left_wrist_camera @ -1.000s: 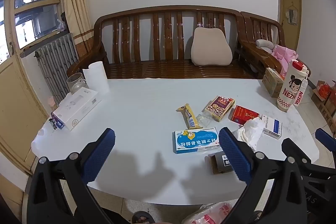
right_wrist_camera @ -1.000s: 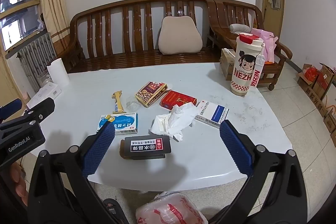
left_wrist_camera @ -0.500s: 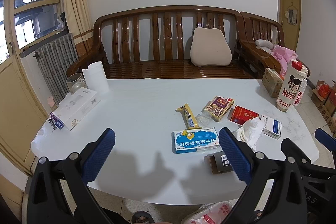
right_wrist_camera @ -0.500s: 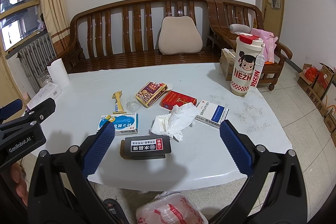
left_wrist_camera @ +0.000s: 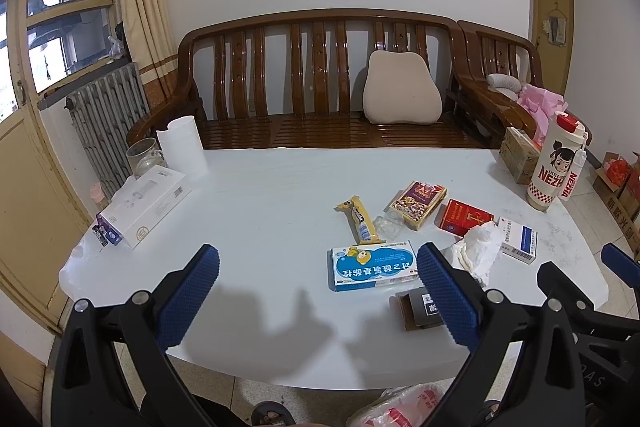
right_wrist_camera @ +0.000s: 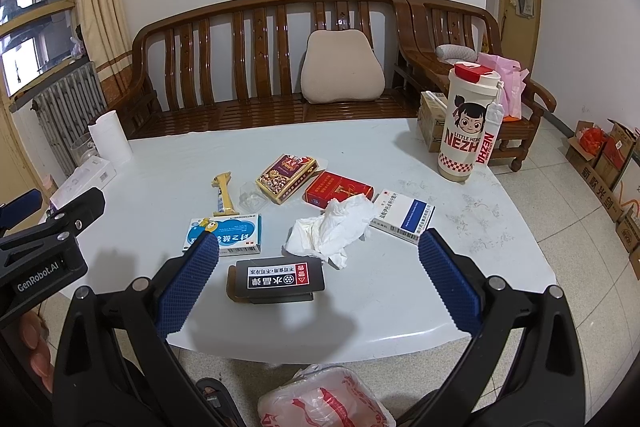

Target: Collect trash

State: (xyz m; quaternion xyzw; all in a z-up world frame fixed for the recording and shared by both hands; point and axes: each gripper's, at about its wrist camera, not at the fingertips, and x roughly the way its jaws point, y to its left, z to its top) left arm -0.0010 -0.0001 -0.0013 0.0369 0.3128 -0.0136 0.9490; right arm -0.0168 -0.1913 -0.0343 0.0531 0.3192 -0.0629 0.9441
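Trash lies on the white table (right_wrist_camera: 400, 155): a crumpled white tissue (right_wrist_camera: 334, 223), a black box (right_wrist_camera: 277, 281), a blue-and-white medicine box (right_wrist_camera: 228, 233), a yellow snack wrapper (right_wrist_camera: 224, 193), a brown patterned box (right_wrist_camera: 286, 177), a red pack (right_wrist_camera: 338, 189) and a white-and-blue box (right_wrist_camera: 402, 215). My right gripper (right_wrist_camera: 318, 291) is open and empty, just above the black box at the table's near edge. My left gripper (left_wrist_camera: 318, 297) is open and empty, left of the same pile, with the blue-and-white box (left_wrist_camera: 374, 265) beyond its right finger.
A red-and-white plastic bag (right_wrist_camera: 324, 401) sits on the floor below the table edge. A tall Nezha cup (right_wrist_camera: 466, 125) stands at the right, a paper roll (left_wrist_camera: 182, 147), glass jar (left_wrist_camera: 144, 157) and white carton (left_wrist_camera: 146, 205) at the left. A wooden bench (left_wrist_camera: 320, 87) stands behind.
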